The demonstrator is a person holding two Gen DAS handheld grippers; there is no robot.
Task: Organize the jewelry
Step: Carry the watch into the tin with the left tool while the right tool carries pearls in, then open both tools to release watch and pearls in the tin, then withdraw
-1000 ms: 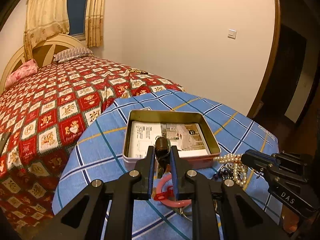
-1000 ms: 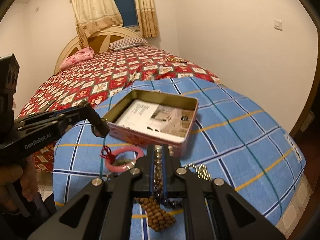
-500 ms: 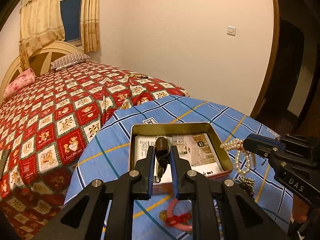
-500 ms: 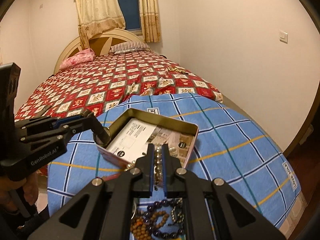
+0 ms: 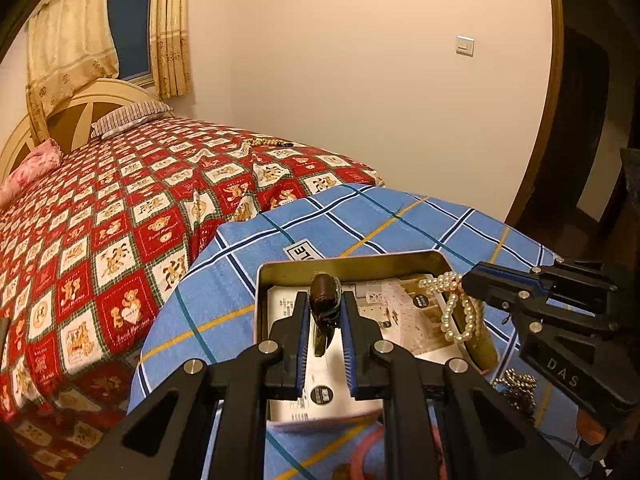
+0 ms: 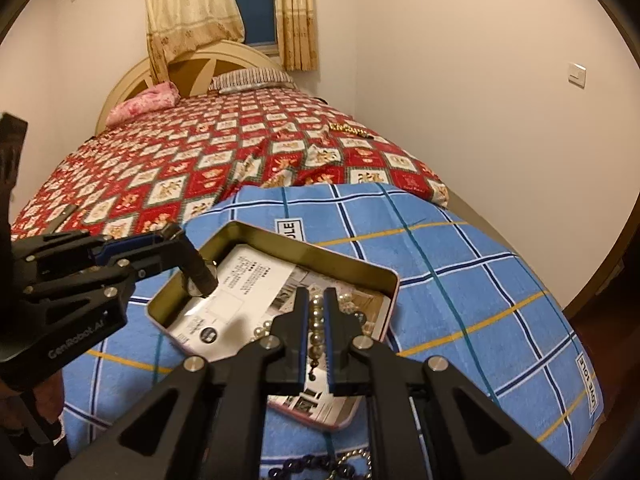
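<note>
The left gripper (image 5: 325, 308) was clamped on a dark cylindrical piece, its blue-padded fingers (image 5: 303, 332) pointing forward. The right gripper (image 6: 317, 312) (seen side-on in the left view) pinched a pearl strand, its jaws nearly together.

- Pretty clearly somebody's bedroom at home: a big bed (image 6: 224, 160) is stretching away ahead of both sets of jaws, wearing a red patchwork quilt (image 5: 120, 216) with little teddy bear squares.
- A cream arched headboard (image 6: 176, 68) is standing at the far end, with a striped pillow (image 6: 252, 78) and a pink pillow (image 6: 144, 102) lying against it.
- Frilly beige curtains (image 6: 188, 4) are hanging over a dark window (image 6: 254, 0) beyond that.
- Plain walls, a light switch (image 5: 465, 45) up and right of the left jaws, and a dark wood door frame (image 5: 548, 92) further right.
- Directly under the jaws, a blue checked blanket (image 6: 460, 264) is covering the bed's near end.
</note>
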